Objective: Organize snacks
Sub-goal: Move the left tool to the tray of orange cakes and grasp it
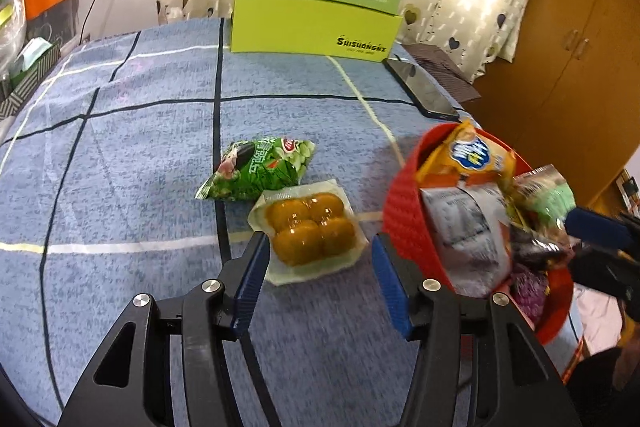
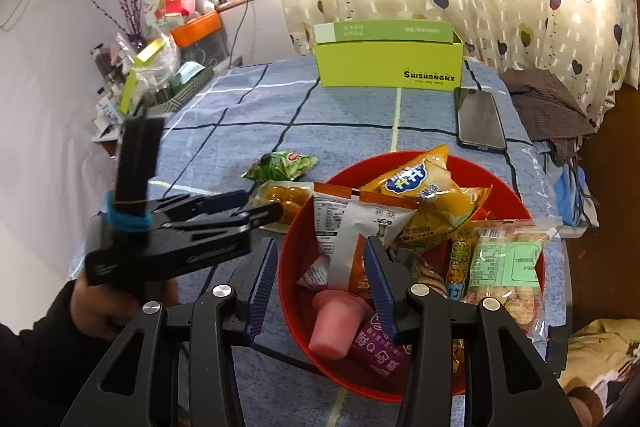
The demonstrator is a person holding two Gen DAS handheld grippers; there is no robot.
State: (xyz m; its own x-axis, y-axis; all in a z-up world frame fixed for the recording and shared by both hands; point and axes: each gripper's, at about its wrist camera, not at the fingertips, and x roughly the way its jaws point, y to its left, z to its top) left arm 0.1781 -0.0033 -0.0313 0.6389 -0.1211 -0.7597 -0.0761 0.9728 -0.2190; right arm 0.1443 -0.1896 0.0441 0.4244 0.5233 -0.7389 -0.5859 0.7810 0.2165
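On the blue checked bedspread [image 1: 120, 155], the egg packet [image 1: 310, 233] lies at twelve o'clock between the left gripper's [image 1: 318, 261] parted, empty jaws; the right gripper [image 2: 320, 269] stands apart astride the red bowl's [image 2: 292, 267] rim.

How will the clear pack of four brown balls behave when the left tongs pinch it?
The pack looks vacuum-sealed and glossy, so probably slippery. Its thin flat rim likely bends; the four lumps seem firm. Lying flat on the cloth, it should not roll.

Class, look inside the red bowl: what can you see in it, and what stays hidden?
The red bowl holds a yellow chip bag, a white packet, a pink cup and a purple packet. The bottom is covered.
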